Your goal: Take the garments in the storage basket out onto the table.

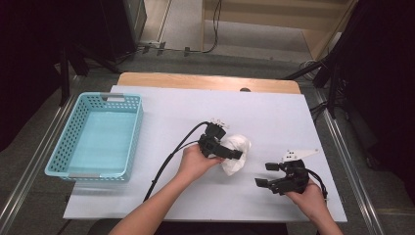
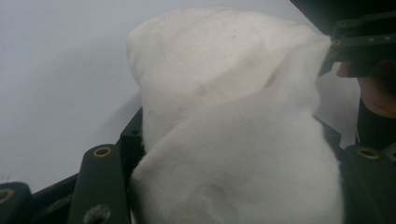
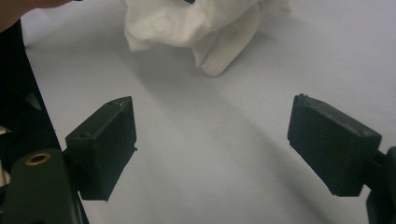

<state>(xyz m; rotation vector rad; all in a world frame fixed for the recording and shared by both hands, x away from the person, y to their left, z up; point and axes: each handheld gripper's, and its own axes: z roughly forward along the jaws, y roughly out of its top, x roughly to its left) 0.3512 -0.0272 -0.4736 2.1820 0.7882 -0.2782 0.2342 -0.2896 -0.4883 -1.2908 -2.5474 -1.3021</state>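
Note:
A crumpled white cloth lies at the middle of the white table. My left gripper reaches into it from the left. In the left gripper view the cloth bulges up between the two black jaws, which are closed on its folds. My right gripper rests low at the right front of the table, a short way from the cloth and pointing left toward it. Its fingers stand wide apart over bare table. The cloth lies ahead of them, apart from them.
A light blue plastic basket stands at the left side of the table with nothing inside. Cables trail from both grippers toward the front edge. A wooden strip runs along the far edge, with floor beyond.

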